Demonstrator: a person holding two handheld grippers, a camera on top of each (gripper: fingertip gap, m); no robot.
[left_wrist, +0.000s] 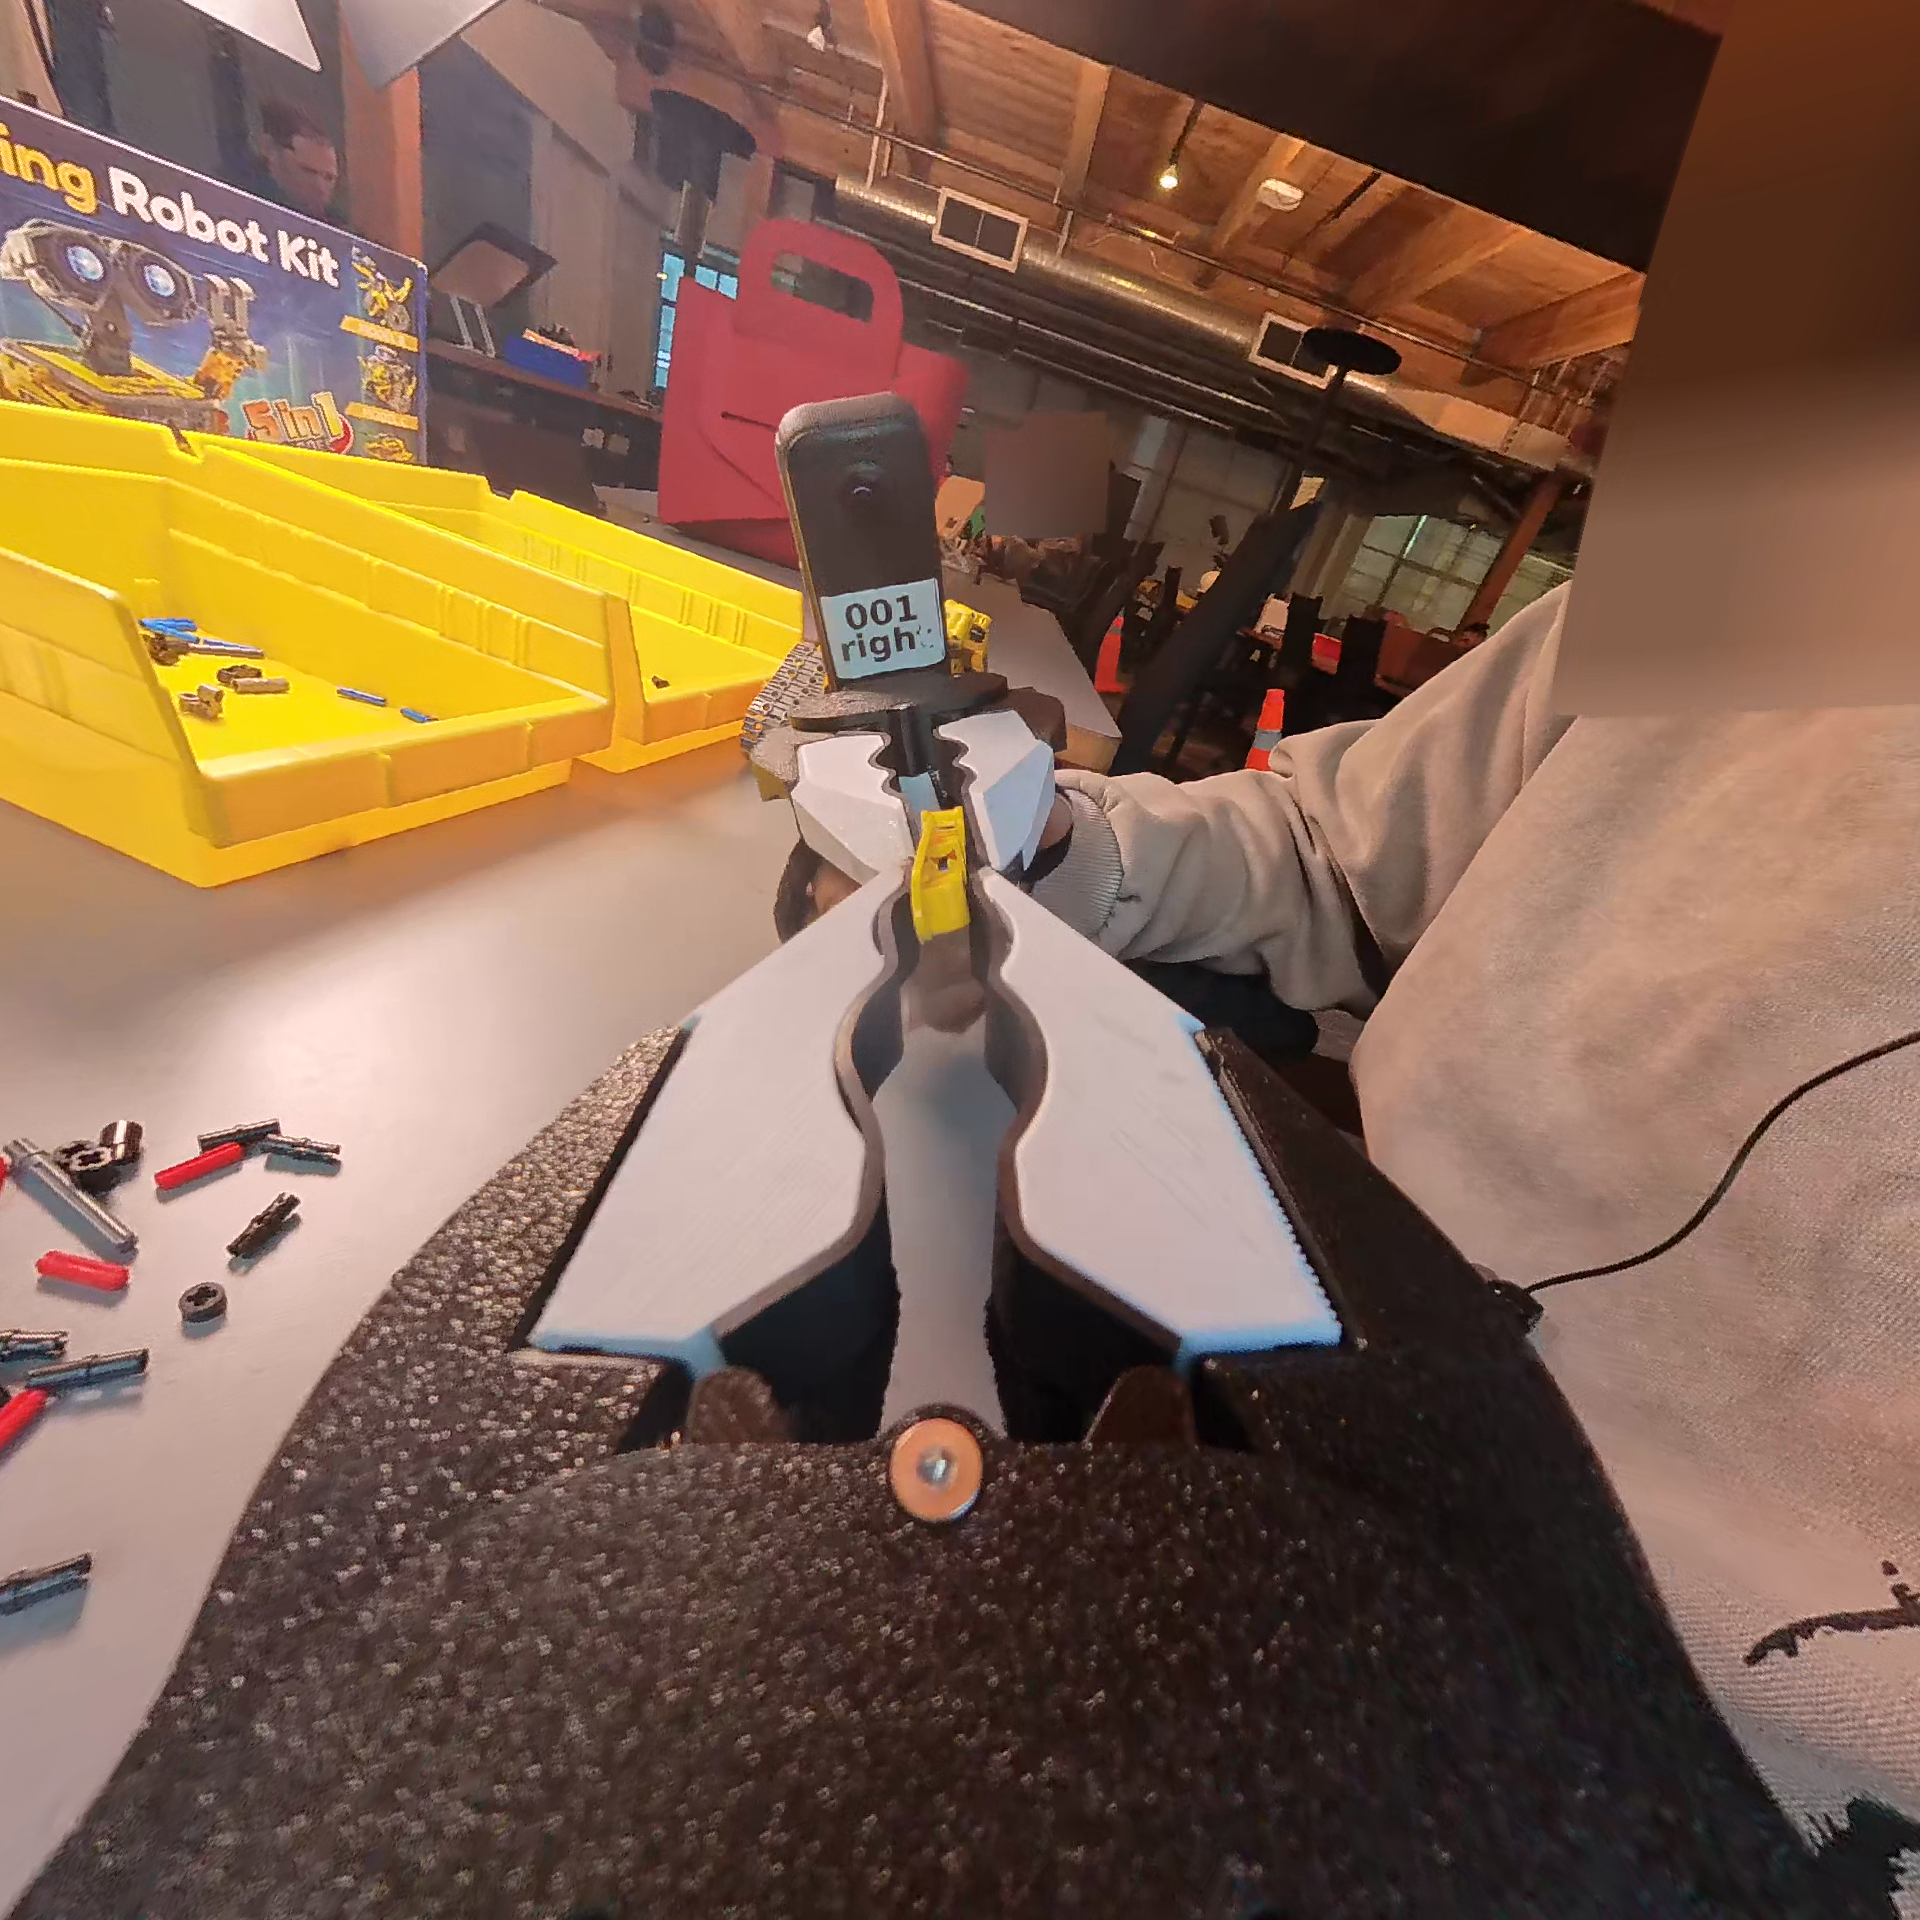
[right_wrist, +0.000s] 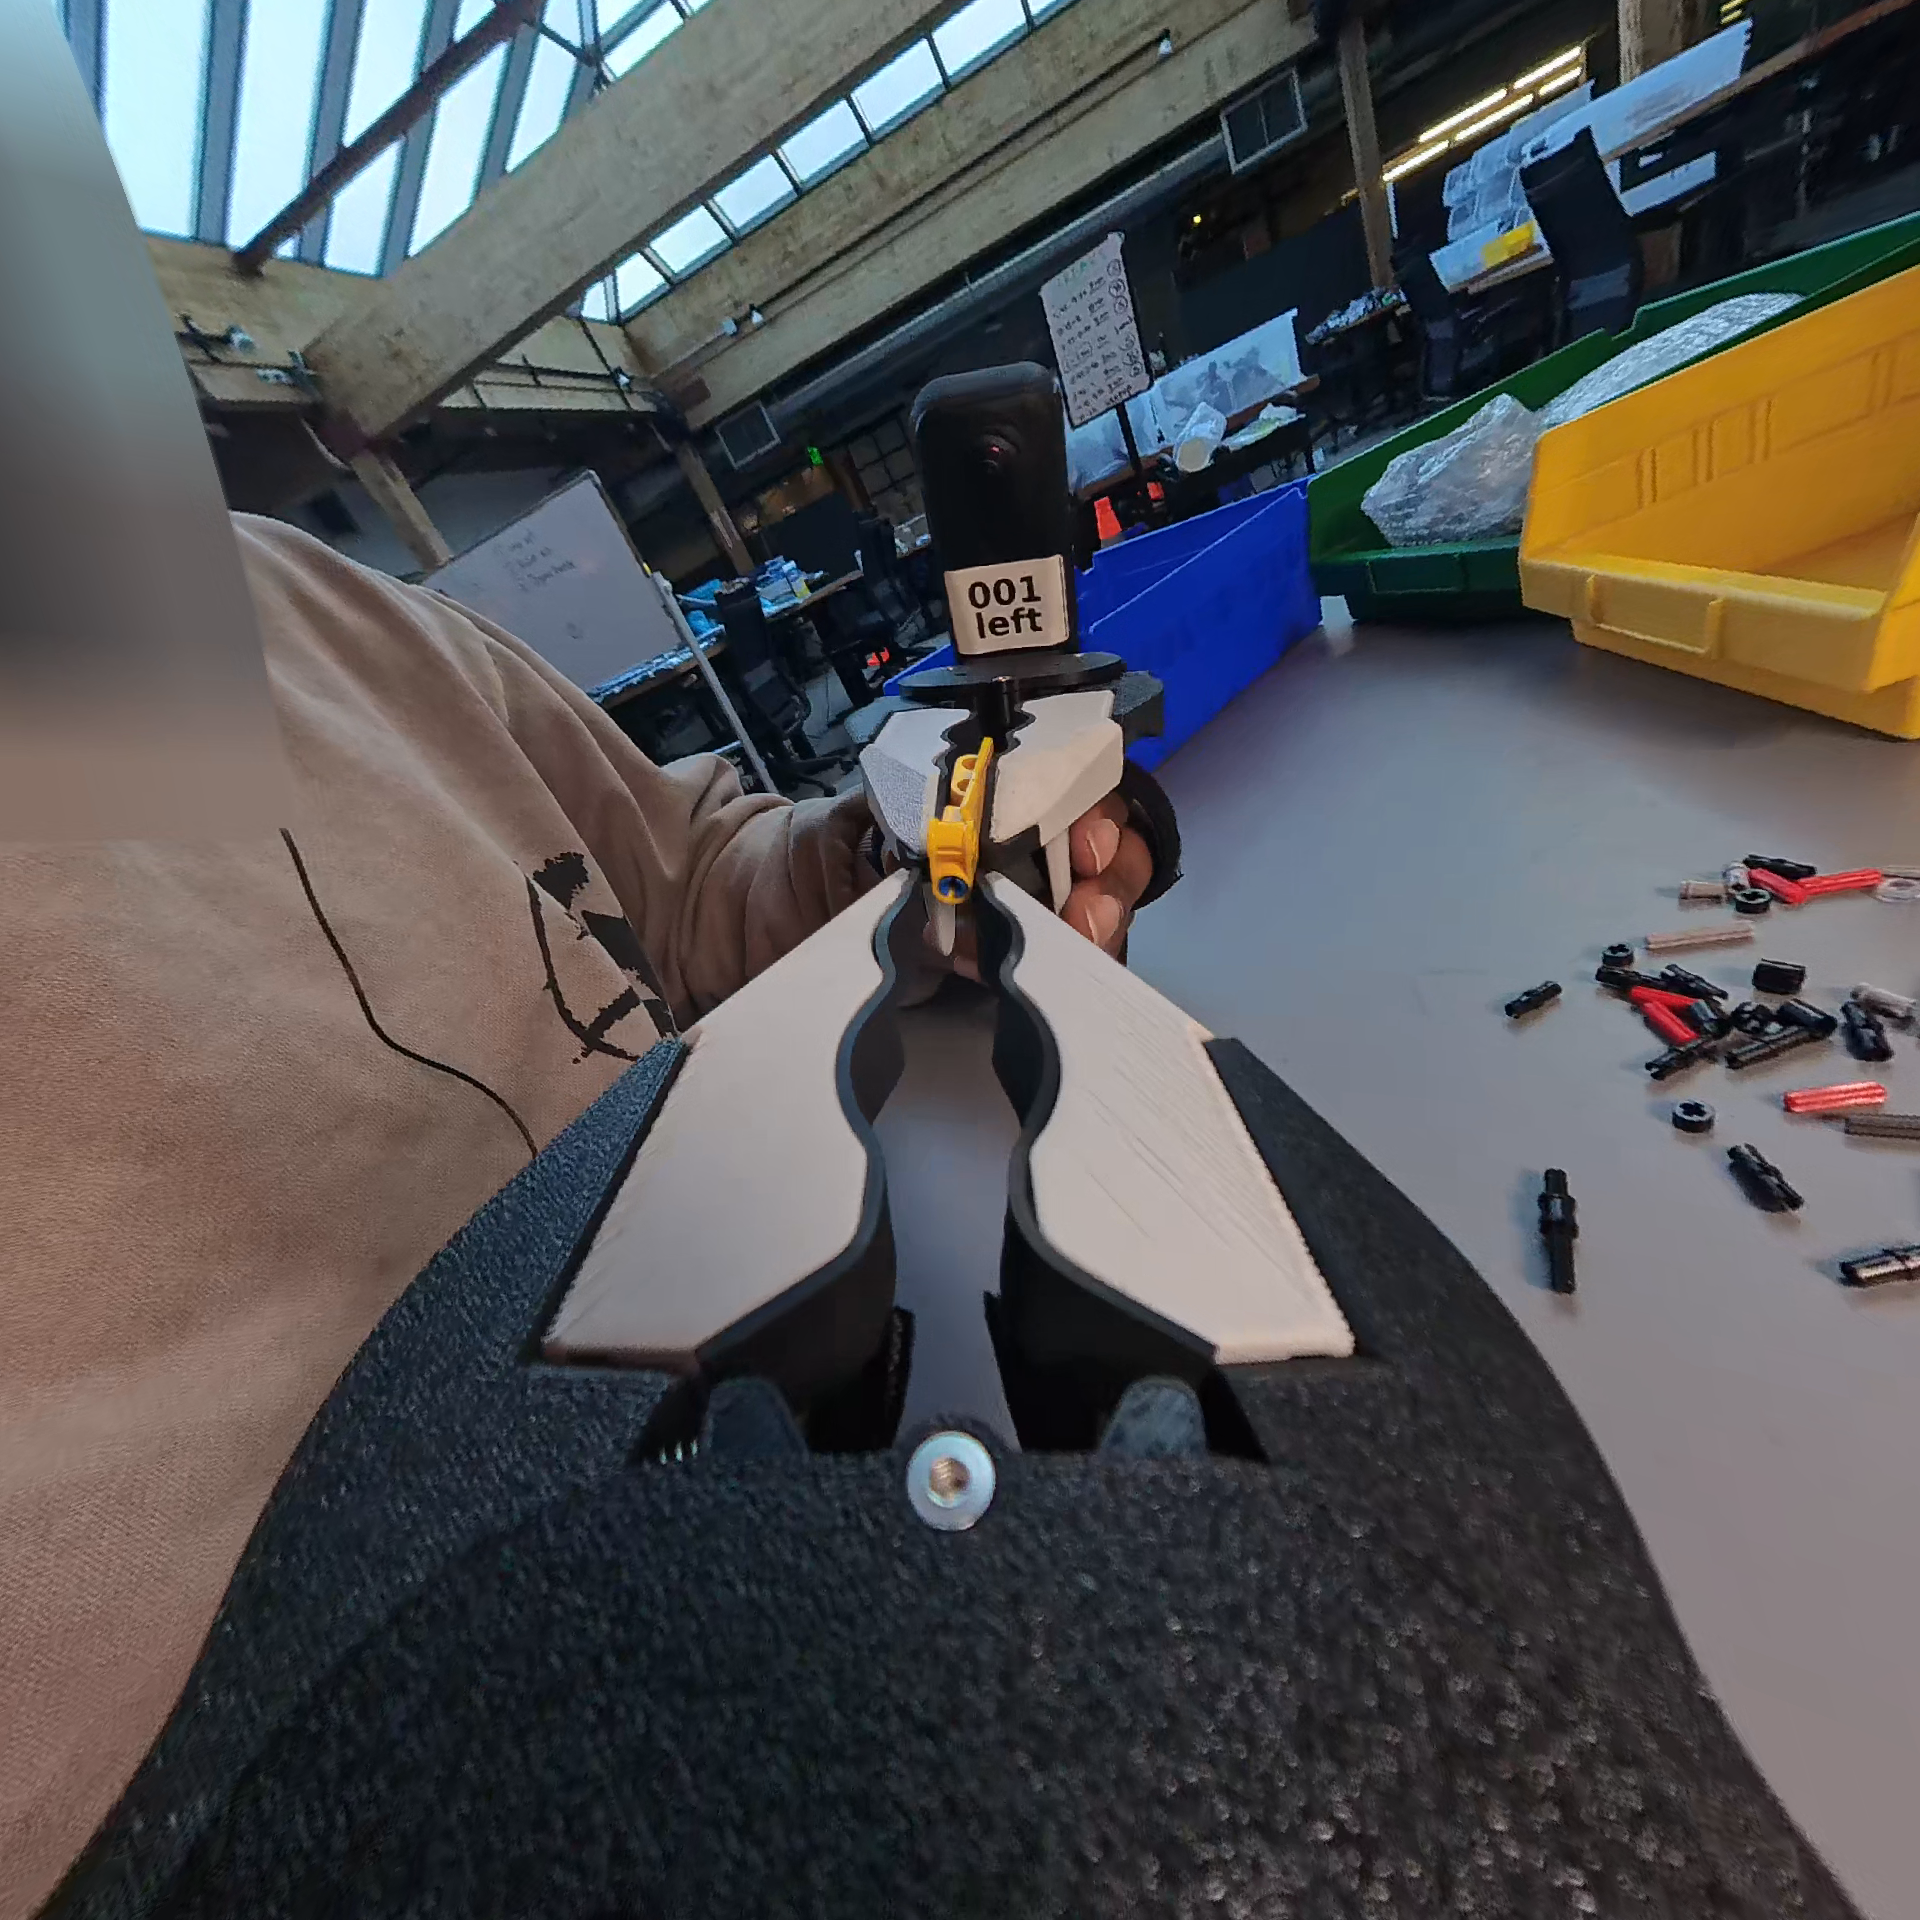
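Yellow plastic, one small toy piece (left_wrist: 938, 873), sits pinched between the tips of both grippers. The left gripper (left_wrist: 940, 883) is nearly closed on one end, the right gripper (right_wrist: 951, 883) (facing it) nearly closed on the other — tip to tip. Loose little pegs (right_wrist: 1756, 1023) lie off to the right fingers' right side, on the grey table (right_wrist: 1455, 831).

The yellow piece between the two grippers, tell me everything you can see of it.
The yellow piece is a small plastic building-kit connector, glossy, elongated, with round holes along one arm and a blue pin in its end hole. It is held in the air above the grey table, the left gripper and right gripper pinching it from opposite ends, tip to tip. Nothing else touches it.
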